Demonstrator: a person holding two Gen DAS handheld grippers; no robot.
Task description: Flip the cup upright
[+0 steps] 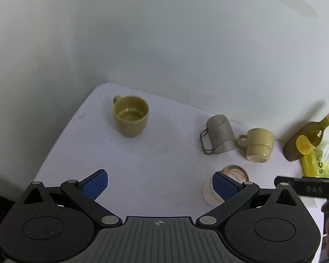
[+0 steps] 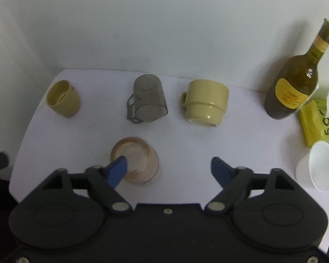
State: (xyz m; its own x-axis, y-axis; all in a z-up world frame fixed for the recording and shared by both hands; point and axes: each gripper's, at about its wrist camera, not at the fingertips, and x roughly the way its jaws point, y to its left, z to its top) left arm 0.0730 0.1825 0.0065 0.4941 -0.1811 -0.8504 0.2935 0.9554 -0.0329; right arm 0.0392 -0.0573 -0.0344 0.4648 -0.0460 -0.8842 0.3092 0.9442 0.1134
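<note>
An olive mug [image 1: 131, 115] [image 2: 63, 98] stands upright at the table's far left. A grey translucent cup [image 1: 219, 134] [image 2: 147, 98] stands upside down in the middle. A cream mug [image 1: 259, 144] [image 2: 206, 103] stands upside down to its right. A pinkish clear glass [image 1: 234, 173] [image 2: 138, 164] stands upright nearer me. My left gripper [image 1: 160, 185] is open and empty above the table, its right finger in front of the glass. My right gripper [image 2: 168, 171] is open and empty, its left finger overlapping the glass.
A dark wine bottle [image 1: 307, 139] [image 2: 296, 81] stands at the back right by the wall. A yellow tissue pack [image 2: 318, 120] lies beside it. A white cup [image 2: 318, 168] stands at the right edge of the white table [image 2: 241, 135].
</note>
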